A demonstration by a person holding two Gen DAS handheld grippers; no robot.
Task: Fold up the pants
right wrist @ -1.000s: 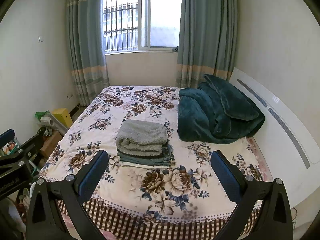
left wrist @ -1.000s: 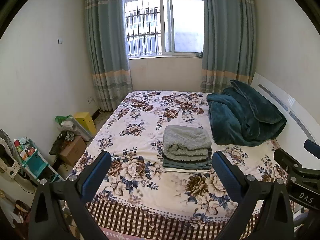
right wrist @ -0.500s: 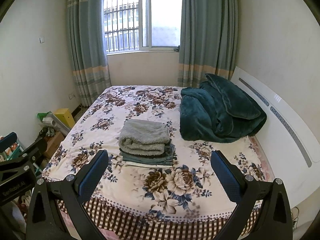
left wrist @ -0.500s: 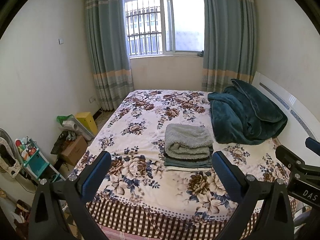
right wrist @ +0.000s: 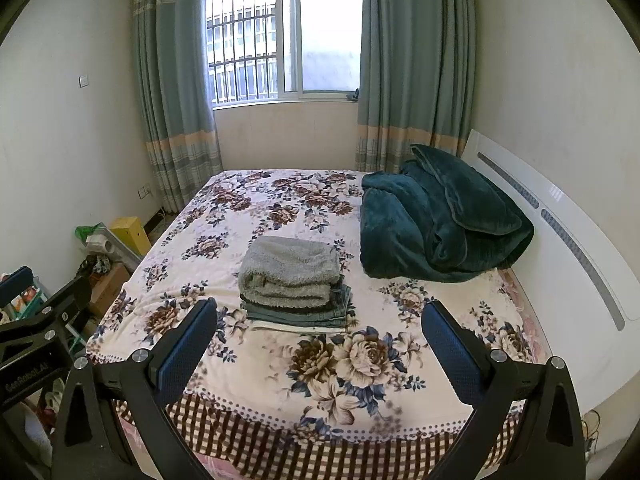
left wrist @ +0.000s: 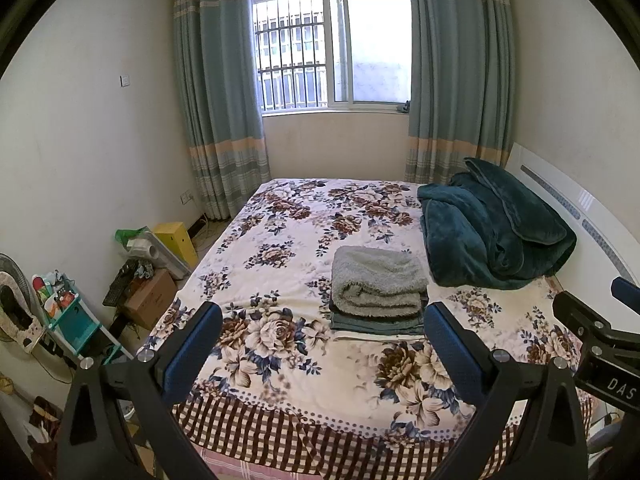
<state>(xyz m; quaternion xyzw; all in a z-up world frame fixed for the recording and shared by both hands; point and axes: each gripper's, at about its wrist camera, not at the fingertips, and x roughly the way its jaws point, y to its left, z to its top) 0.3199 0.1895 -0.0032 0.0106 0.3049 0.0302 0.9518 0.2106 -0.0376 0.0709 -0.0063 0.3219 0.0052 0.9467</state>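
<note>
A stack of folded clothes lies mid-bed: fluffy grey pants (left wrist: pixel 376 282) (right wrist: pixel 290 272) on top, darker grey-green pants (left wrist: pixel 378 324) (right wrist: pixel 298 314) beneath, and a pale garment edge at the bottom. My left gripper (left wrist: pixel 322 346) is open and empty, held back from the bed's near edge, well short of the stack. My right gripper (right wrist: pixel 320 342) is likewise open, empty and back from the bed. Part of the right gripper (left wrist: pixel 600 328) shows at the right of the left wrist view; the left gripper (right wrist: pixel 36 320) shows at the left of the right wrist view.
The floral bedspread (left wrist: pixel 280 264) (right wrist: pixel 400 360) covers the bed. A bunched teal blanket (left wrist: pixel 492 228) (right wrist: pixel 436 224) lies by the white headboard (right wrist: pixel 560 248). Boxes and clutter (left wrist: pixel 148 264) and a small shelf (left wrist: pixel 64 312) crowd the floor at left. Window and curtains stand behind.
Both grippers have drawn slightly back and up from the bed, so the stack sits a little farther away. The jaws stayed open and nothing on the bed moved.
</note>
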